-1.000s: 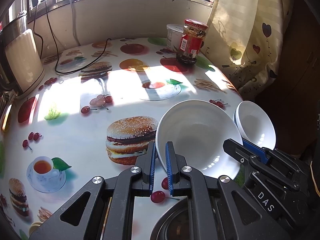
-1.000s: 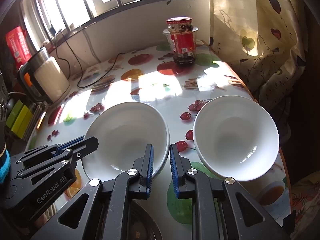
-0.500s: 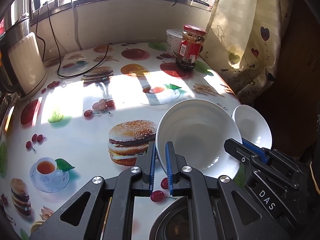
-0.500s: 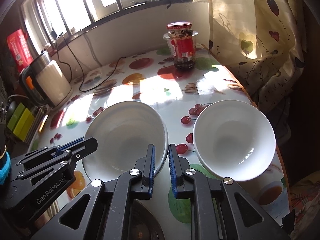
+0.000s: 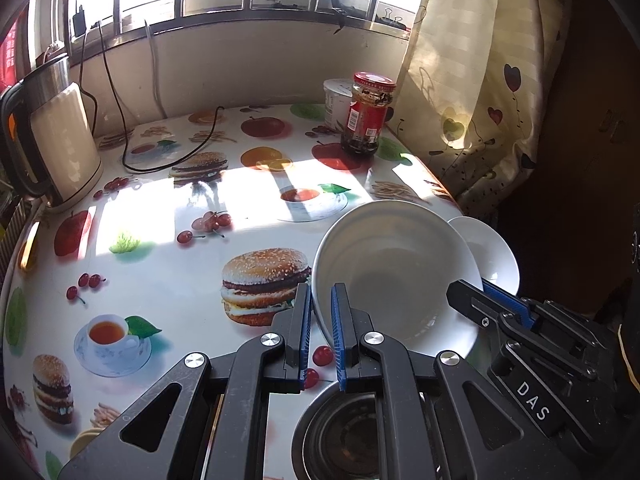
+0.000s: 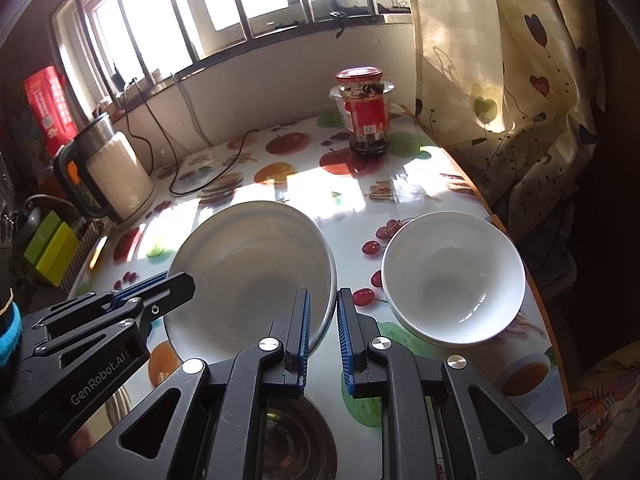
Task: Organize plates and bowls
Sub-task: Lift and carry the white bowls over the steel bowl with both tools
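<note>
I've got both grippers clamped on the big white bowl (image 5: 394, 276) w/ left gripper (image 5: 320, 294) on its left rim & right gripper (image 6: 323, 300) on its right rim, bowl tilted above the printed tablecloth (image 5: 168, 264), just beside the smaller bowl (image 6: 452, 276) near the table's right edge.

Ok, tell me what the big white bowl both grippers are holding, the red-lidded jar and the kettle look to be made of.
Big white bowl: probably glazed ceramic or porcelain; smooth, glossy white with soft highlights, though melamine can't be excluded.
Red-lidded jar: clear glass, dark contents showing through, with a likely metal screw lid and a red paper or plastic label.
Kettle: cream body, likely plastic, with a brushed-metal top and black handle.
</note>
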`<state>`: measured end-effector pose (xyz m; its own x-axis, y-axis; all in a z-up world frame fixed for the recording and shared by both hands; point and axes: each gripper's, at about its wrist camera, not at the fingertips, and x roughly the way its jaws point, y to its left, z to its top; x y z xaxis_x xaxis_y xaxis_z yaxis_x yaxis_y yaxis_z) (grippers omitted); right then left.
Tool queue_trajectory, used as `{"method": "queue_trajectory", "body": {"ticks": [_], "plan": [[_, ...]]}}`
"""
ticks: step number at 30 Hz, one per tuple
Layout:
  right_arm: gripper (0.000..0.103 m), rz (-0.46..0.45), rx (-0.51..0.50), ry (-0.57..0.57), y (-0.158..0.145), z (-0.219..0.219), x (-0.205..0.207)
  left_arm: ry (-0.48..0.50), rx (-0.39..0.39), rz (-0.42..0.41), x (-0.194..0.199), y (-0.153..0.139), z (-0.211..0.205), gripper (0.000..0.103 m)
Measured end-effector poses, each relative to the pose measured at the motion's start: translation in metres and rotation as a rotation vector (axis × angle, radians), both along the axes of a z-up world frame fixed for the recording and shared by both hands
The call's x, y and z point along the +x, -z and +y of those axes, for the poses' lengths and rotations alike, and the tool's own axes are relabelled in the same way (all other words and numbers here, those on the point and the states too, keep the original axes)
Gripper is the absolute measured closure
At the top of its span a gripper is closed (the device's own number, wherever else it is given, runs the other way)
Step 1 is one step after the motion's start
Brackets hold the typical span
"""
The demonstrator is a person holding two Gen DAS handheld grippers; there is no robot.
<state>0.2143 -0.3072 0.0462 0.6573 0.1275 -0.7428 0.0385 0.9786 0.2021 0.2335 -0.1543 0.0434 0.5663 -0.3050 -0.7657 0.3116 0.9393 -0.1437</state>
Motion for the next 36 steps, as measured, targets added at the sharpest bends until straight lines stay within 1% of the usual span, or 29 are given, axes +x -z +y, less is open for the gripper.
{"method": "queue_trajectory", "body": {"ticks": [10, 18, 27, 36], "plan": [[0.089, -0.022, 0.004, 0.008, -0.011, 0.002, -0.024, 0.010, -0.015, -0.019, -0.024, -0.011, 0.005, 0.093], [0.089, -0.029, 0.000, 0.009, -0.014, 0.007, -0.045, 0.016, -0.020, -0.023, -0.042, -0.012, 0.010, 0.093], [0.089, -0.020, 0.006, 0.016, -0.010, 0.011, -0.064, 0.027, -0.014, -0.006, -0.061, -0.004, 0.014, 0.093], [0.089, -0.003, 0.012, 0.018, 0.000, 0.014, -0.079, 0.030, -0.004, 0.031, -0.075, 0.010, 0.018, 0.093]]}}
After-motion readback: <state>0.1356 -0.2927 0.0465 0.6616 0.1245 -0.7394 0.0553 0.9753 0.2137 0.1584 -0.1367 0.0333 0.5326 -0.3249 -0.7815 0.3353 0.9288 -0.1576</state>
